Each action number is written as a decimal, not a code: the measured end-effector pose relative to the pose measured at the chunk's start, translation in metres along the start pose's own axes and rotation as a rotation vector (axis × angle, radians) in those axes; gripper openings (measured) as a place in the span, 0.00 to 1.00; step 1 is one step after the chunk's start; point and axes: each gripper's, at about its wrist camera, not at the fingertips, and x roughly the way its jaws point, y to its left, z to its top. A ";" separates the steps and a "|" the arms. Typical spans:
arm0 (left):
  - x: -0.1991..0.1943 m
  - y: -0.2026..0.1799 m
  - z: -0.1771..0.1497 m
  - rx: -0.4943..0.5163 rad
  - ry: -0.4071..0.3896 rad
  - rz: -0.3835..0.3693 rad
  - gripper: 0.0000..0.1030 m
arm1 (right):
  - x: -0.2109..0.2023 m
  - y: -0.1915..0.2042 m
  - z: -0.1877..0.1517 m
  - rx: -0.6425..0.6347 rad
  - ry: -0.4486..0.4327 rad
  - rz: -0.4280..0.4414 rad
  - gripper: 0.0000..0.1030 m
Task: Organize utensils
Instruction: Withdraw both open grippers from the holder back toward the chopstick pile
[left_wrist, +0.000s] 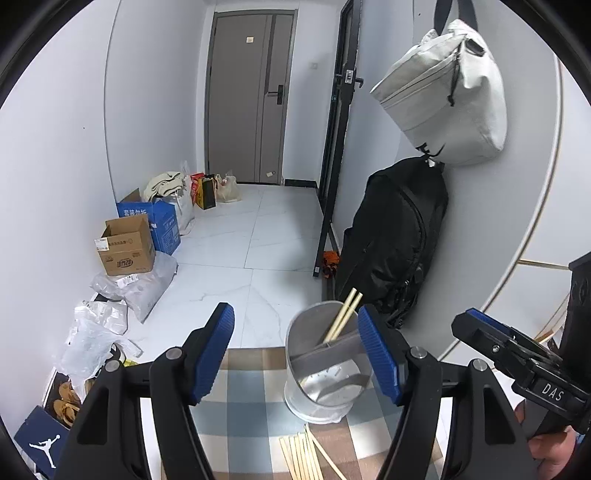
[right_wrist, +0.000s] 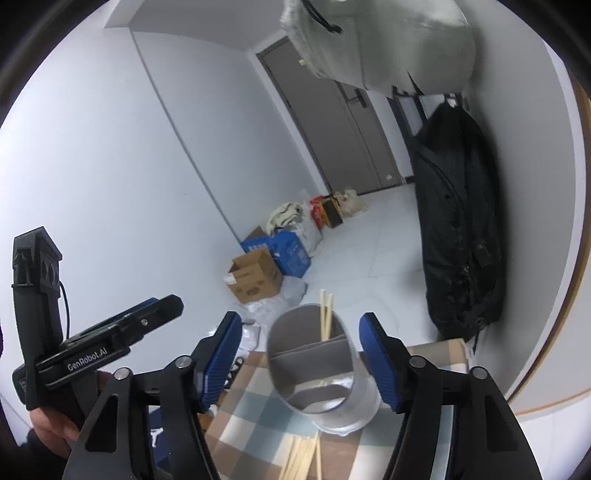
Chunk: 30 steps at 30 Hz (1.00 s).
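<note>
A round metal utensil holder (left_wrist: 325, 369) with a divider stands on a checked cloth (left_wrist: 251, 406); two wooden chopsticks (left_wrist: 343, 314) lean in its far compartment. Several loose chopsticks (left_wrist: 303, 458) lie on the cloth in front of it. My left gripper (left_wrist: 303, 354) is open and empty, its right finger beside the holder. In the right wrist view the holder (right_wrist: 321, 373) with the two chopsticks (right_wrist: 325, 314) sits between the open fingers of my right gripper (right_wrist: 303, 358), and the loose chopsticks (right_wrist: 306, 458) lie below. The right gripper also shows at the right of the left wrist view (left_wrist: 517, 350).
The table's far edge is just behind the holder. A black backpack (left_wrist: 391, 236) and a grey bag (left_wrist: 447, 96) hang on the wall to the right. Cardboard boxes (left_wrist: 127, 245) and plastic bags (left_wrist: 133, 291) lie on the tiled floor at left.
</note>
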 end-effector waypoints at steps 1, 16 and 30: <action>-0.004 0.000 -0.002 0.000 -0.004 0.006 0.63 | -0.003 0.003 -0.001 -0.005 -0.003 0.002 0.67; -0.033 0.004 -0.041 -0.017 -0.048 0.047 0.79 | -0.032 0.035 -0.035 -0.096 0.003 -0.010 0.86; -0.010 0.023 -0.097 -0.078 0.034 0.080 0.84 | -0.017 0.021 -0.090 -0.125 0.147 -0.064 0.94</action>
